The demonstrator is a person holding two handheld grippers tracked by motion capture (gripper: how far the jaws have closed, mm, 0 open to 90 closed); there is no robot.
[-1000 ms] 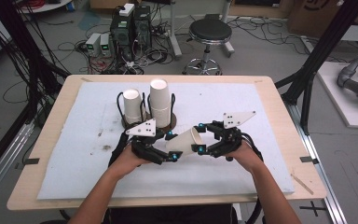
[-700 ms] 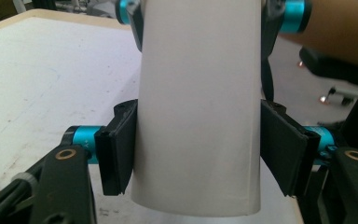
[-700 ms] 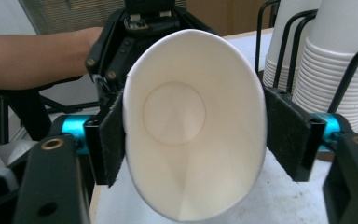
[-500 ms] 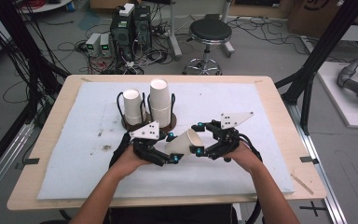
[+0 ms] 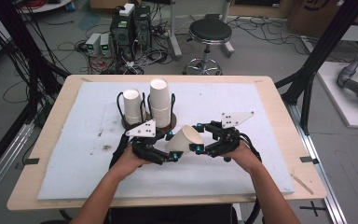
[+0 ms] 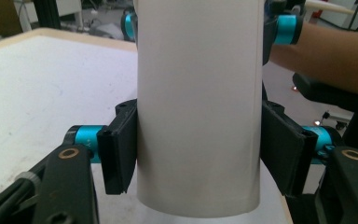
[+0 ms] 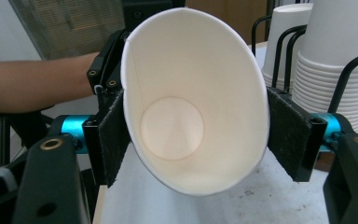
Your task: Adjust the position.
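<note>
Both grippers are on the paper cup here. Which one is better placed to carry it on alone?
Probably the left gripper: its pads clamp the paper cup low on its straight wall. The right gripper squeezes the open rim, bending it oval, a weaker hold.

Robotics or electronics lab, indoor. Evidence: wooden table under a white foam sheet, ringed by black metal frame posts bearing cable bundles. Bare concrete floor strewn with loose wires. Computer towers and small power units standing on the floor behind the table. Round black stool nearby. Cardboard boxes stacked at the back. Grey robot arm lying on a white platform at the right.
</note>
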